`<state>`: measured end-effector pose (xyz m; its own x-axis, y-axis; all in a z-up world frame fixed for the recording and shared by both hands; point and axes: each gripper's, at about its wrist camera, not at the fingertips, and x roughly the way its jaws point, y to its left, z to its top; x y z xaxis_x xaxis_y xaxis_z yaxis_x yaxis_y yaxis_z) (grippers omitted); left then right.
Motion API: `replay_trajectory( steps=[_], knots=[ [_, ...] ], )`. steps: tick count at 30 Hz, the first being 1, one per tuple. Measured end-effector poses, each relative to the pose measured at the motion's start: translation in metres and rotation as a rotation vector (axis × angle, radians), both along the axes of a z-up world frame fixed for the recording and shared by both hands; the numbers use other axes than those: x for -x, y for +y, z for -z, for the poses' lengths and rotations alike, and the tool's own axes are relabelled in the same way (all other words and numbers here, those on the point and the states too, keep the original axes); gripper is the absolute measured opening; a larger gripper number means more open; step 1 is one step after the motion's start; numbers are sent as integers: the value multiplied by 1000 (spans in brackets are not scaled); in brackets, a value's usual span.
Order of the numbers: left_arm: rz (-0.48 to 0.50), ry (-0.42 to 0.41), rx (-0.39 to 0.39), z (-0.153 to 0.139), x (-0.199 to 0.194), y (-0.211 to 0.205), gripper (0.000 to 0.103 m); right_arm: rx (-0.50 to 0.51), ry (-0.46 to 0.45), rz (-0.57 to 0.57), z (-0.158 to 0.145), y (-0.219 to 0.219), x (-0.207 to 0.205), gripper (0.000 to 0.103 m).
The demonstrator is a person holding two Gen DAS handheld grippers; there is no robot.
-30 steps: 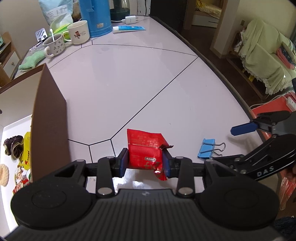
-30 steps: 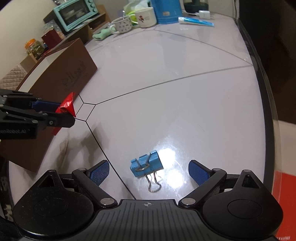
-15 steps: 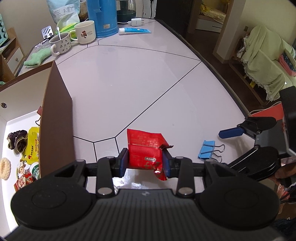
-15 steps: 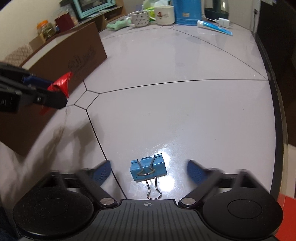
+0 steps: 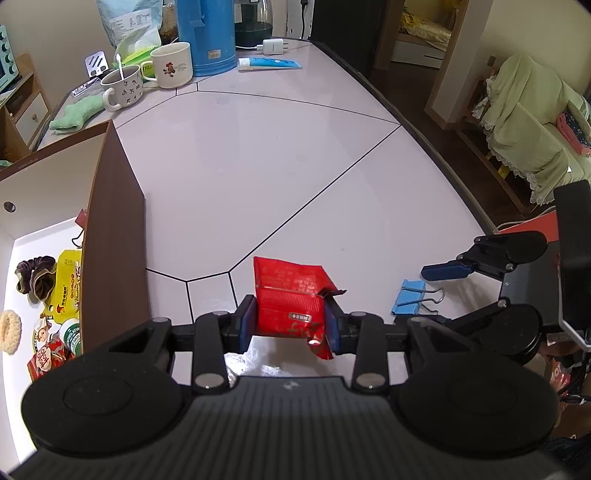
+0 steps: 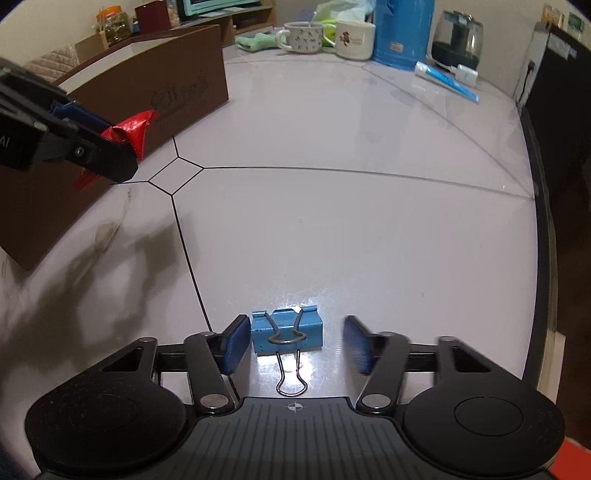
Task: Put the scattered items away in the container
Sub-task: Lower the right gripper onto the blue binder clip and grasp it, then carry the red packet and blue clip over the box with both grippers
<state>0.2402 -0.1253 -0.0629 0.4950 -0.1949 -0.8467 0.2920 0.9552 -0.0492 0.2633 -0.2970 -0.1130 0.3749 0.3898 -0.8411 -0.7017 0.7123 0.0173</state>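
Left wrist view: a pale glossy table (image 5: pixel 266 155) crossed by thin dark seam lines fills the scene, its curved dark edge running from the far centre down the right side, with floor, a cloth-draped chair (image 5: pixel 524 122) and shelving beyond; the far end carries two mugs (image 5: pixel 147 77), a blue jug (image 5: pixel 207 33), a toothpaste tube (image 5: pixel 269 64) and a green cloth (image 5: pixel 75 114); the wide middle of the surface lies bare. At the left stands the brown box (image 5: pixel 110 236), open-topped, its near wall edge-on to the camera; inside lie a dark scrunchie (image 5: pixel 35 275), a yellow packet (image 5: pixel 66 288) and other small items. The left gripper (image 5: pixel 290 323) is clamped on a red sachet (image 5: pixel 291 291), which is pinched at its near end and projects forward above the table, just right of the box wall. At the right, the right gripper (image 5: pixel 432 295) straddles a blue binder clip (image 5: pixel 412 302) lying on the table near the right edge.

Right wrist view: the same table (image 6: pixel 351 206), with its dark edge along the right and open surface ahead up to the far clutter; the brown box (image 6: pixel 155 92) stands at the left, its printed side facing right. The right gripper (image 6: pixel 293 345) has its jaws closing with the blue binder clip (image 6: pixel 286 328) between them; the left pad (image 6: pixel 234 343) is against the clip body, the right pad (image 6: pixel 356 343) is apart from it; the wire handles point toward the camera. At the far left the left gripper (image 6: pixel 122 136) holds the red sachet (image 6: pixel 133 127) above the table in front of the box side.
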Motion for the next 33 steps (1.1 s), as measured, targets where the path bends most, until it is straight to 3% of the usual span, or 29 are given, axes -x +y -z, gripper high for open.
replay_trajectory(
  steps=[1, 11, 23, 33],
  knots=[
    [1, -3, 1, -1, 1, 0, 33, 1, -1, -2, 0, 1, 1, 39],
    [-10, -29, 3, -11, 12, 2, 33, -1, -20, 8, -8, 0, 8, 39],
    [-29, -117, 8, -41, 36, 10, 33, -102, -128, 5, -73, 9, 23, 39],
    [-109, -186, -10, -70, 72, 49, 33, -190, -178, -64, -117, 50, 39, 39]
  ],
)
